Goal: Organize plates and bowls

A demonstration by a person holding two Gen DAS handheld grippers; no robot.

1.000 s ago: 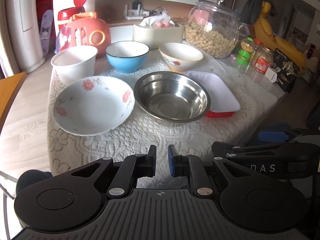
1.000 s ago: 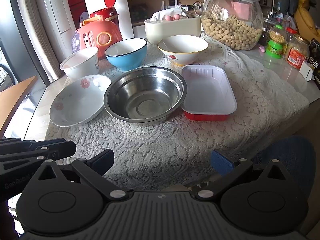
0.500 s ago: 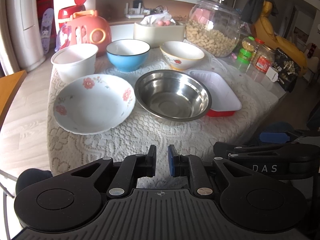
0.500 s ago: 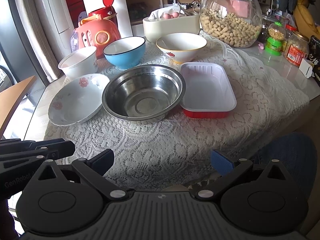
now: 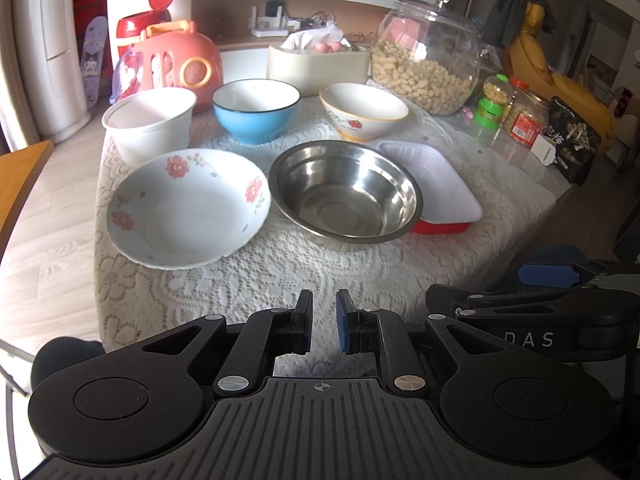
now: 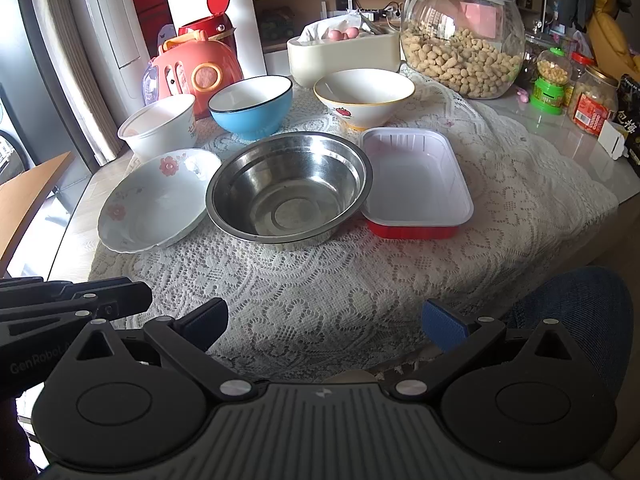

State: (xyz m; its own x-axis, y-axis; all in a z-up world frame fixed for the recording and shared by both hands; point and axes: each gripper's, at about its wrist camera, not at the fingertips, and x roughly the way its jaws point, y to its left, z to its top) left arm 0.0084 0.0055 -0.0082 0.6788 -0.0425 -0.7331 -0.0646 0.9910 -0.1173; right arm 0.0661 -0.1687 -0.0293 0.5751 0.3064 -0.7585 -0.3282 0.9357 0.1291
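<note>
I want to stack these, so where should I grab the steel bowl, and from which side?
Take the steel bowl by its near rim, from the front edge of the table. The thin flared lip suits a pinch, and that side is free, while the flowered plate and red tray crowd its sides.

"DAS" stands in pale letters on the right gripper (image 5: 532, 320), seen from the left wrist. "GenRobot" stands on the left gripper (image 6: 72, 312). Chinese characters "包梅" mark the dark packet (image 6: 630, 120) right of the peanut jar (image 6: 464, 32).
</note>
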